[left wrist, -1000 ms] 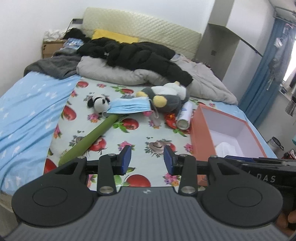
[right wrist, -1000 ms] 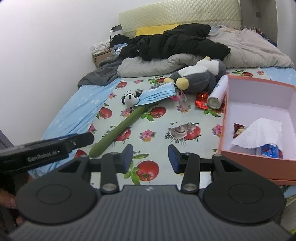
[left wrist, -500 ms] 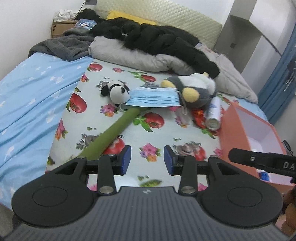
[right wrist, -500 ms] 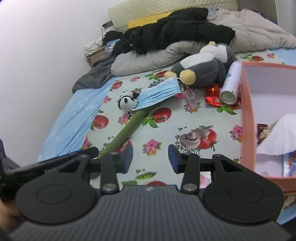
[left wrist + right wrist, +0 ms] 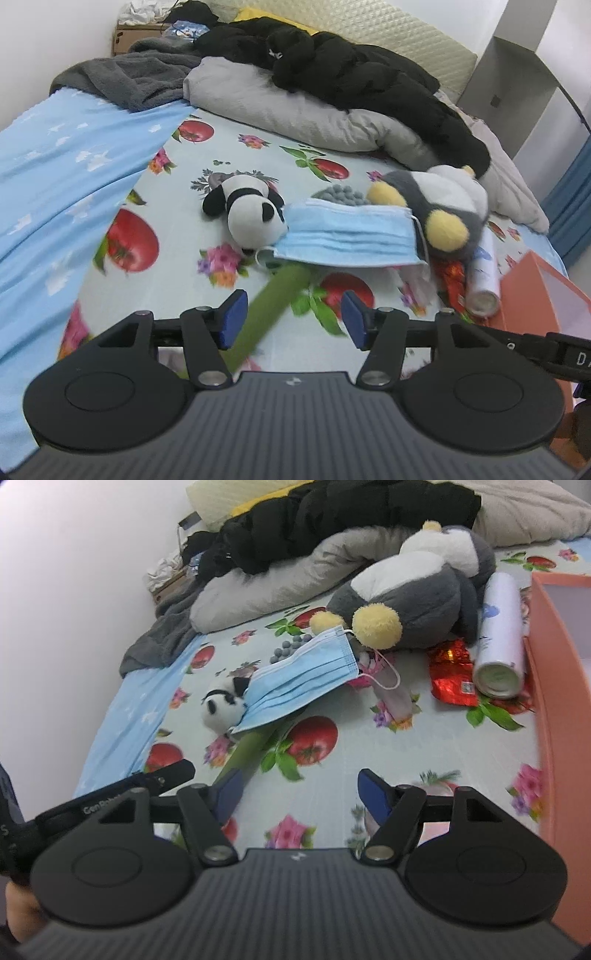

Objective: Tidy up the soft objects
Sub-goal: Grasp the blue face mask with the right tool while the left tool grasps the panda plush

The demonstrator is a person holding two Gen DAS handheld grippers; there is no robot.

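Home bedroom: bed with padded headboard, heaped clothes.

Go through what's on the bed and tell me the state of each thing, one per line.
Left claw: jaws opening, nothing gripped.
Right claw: jaws opening, empty.
Face mask: draped over the panda and the green tube.
Panda plush: lying down.
Penguin plush: lying down.
Green tube: lying flat.
Spray can: lying on its side.
Orange box: open.

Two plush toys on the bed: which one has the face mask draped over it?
The small panda plush: the blue face mask covers its side. The grey penguin plush only sits beside the mask's far end.
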